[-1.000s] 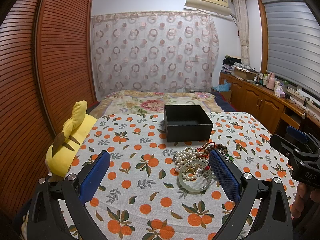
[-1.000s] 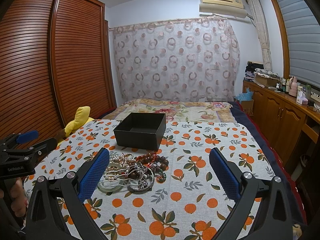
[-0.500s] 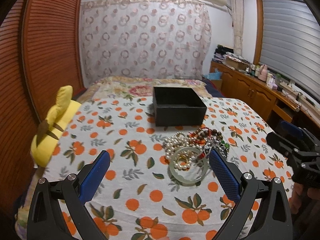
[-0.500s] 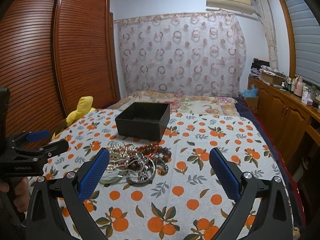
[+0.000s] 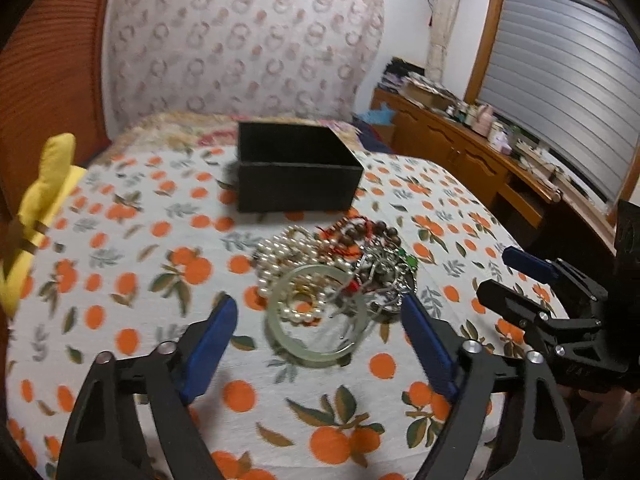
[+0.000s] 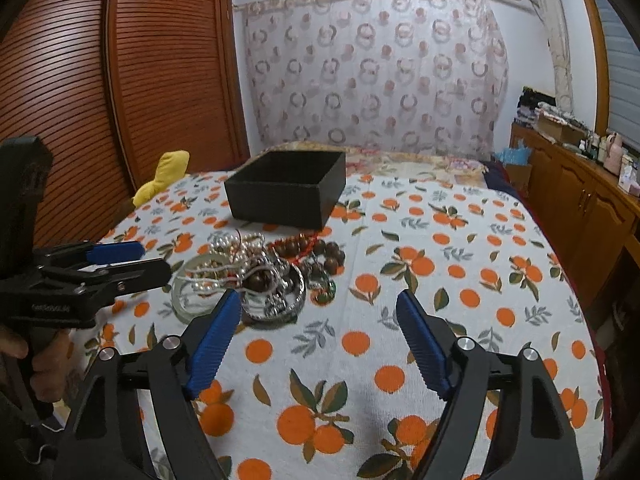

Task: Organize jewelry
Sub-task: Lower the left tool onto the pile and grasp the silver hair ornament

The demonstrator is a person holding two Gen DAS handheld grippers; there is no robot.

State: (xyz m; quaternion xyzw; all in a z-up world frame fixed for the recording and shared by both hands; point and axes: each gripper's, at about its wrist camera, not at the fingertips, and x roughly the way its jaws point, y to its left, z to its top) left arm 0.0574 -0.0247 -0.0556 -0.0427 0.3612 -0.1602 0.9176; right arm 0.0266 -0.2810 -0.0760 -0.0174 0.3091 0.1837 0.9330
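The left gripper (image 5: 318,314) hangs over the near edge of the jewelry pile (image 5: 334,276), its blue fingers spread wide on either side of the pale green bangle (image 5: 316,346) and gripping nothing. The right gripper (image 6: 318,312) hovers just right of the pile (image 6: 256,276), jaws likewise wide apart and empty. The tangle of pearl strands (image 5: 280,256), dark wooden beads (image 6: 326,252) and a silvery bangle (image 6: 280,300) lies on the orange-print cloth (image 6: 440,280), just near of the open black box (image 5: 296,172), which looks empty, though its floor is hardly visible. A yellow plush toy (image 5: 40,200) sits at the far left edge
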